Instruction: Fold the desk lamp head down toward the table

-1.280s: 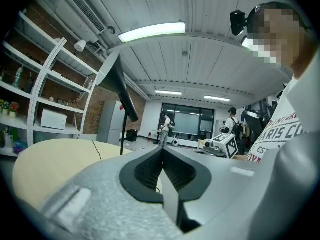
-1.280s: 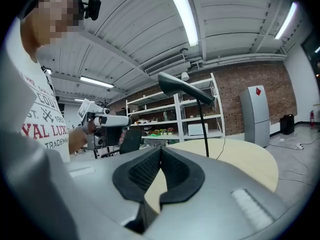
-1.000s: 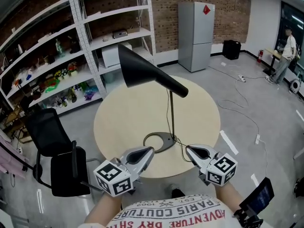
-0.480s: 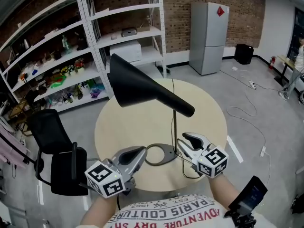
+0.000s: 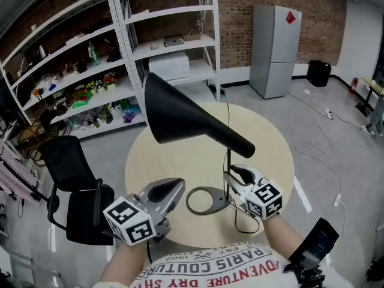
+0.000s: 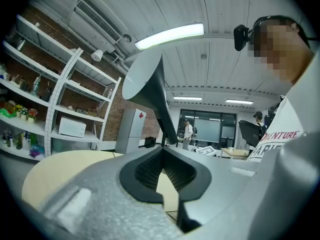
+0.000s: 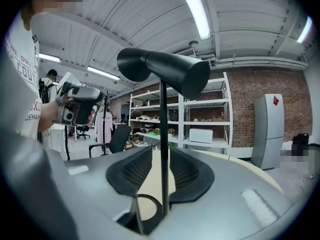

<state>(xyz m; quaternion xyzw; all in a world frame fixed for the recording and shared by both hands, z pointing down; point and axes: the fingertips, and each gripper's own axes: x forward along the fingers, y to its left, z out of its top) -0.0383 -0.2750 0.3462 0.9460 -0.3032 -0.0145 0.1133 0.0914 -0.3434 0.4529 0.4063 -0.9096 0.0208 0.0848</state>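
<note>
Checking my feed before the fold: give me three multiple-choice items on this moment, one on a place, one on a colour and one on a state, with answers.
1. The left gripper has its jaws: A wide apart; B together, nothing between them; C shut on a cloth.
2. The lamp head is: A black; B white; C red.
3. The lamp pole stands: A between the left gripper's jaws; B outside both grippers; C between the open jaws of the right gripper.

Answers:
1 B: in the left gripper view the jaws meet and grip nothing.
2 A: it is black in every view.
3 C: the right gripper view shows the pole in the gap, with the jaws apart.
</note>
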